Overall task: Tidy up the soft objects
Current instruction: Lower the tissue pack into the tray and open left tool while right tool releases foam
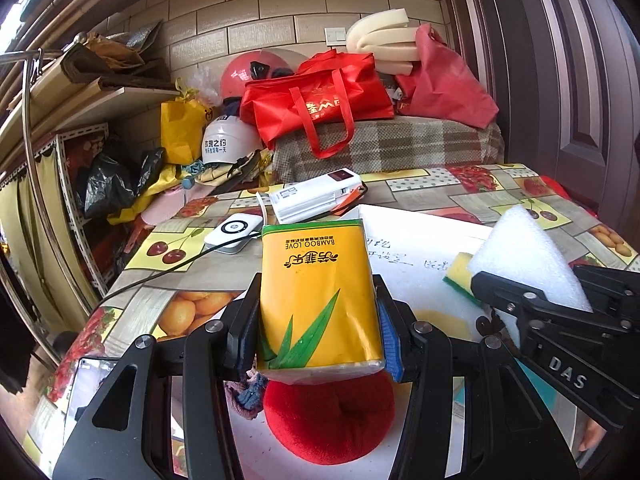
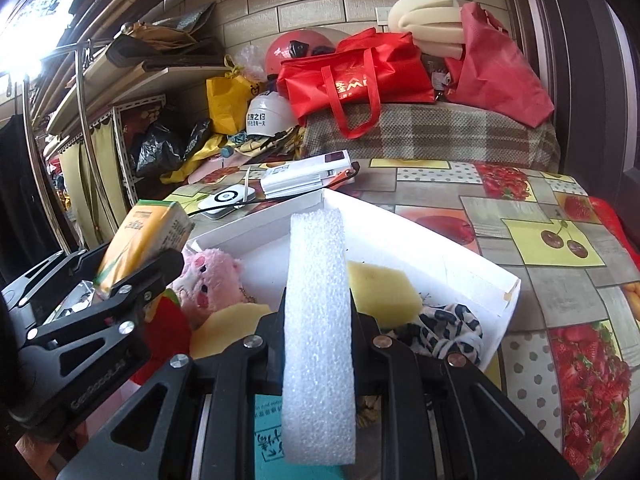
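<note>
My left gripper [image 1: 318,308] is shut on a yellow tissue pack [image 1: 318,296] and holds it above a red plush [image 1: 328,416] in the white box [image 2: 424,248]. The pack also shows in the right wrist view [image 2: 140,240]. My right gripper [image 2: 318,320] is shut on a white foam block [image 2: 318,336], also seen in the left wrist view [image 1: 524,256], and holds it over the box. In the box lie a pink plush toy [image 2: 208,280], yellow sponges [image 2: 380,292] and a black-and-white patterned cloth [image 2: 448,332].
The table has a fruit-print cloth [image 2: 552,240]. A white power bank [image 1: 316,196] and a white charger with a cable [image 1: 234,232] lie at its far side. Behind are red bags [image 1: 320,100], helmets [image 1: 228,140] and shelves [image 1: 60,120].
</note>
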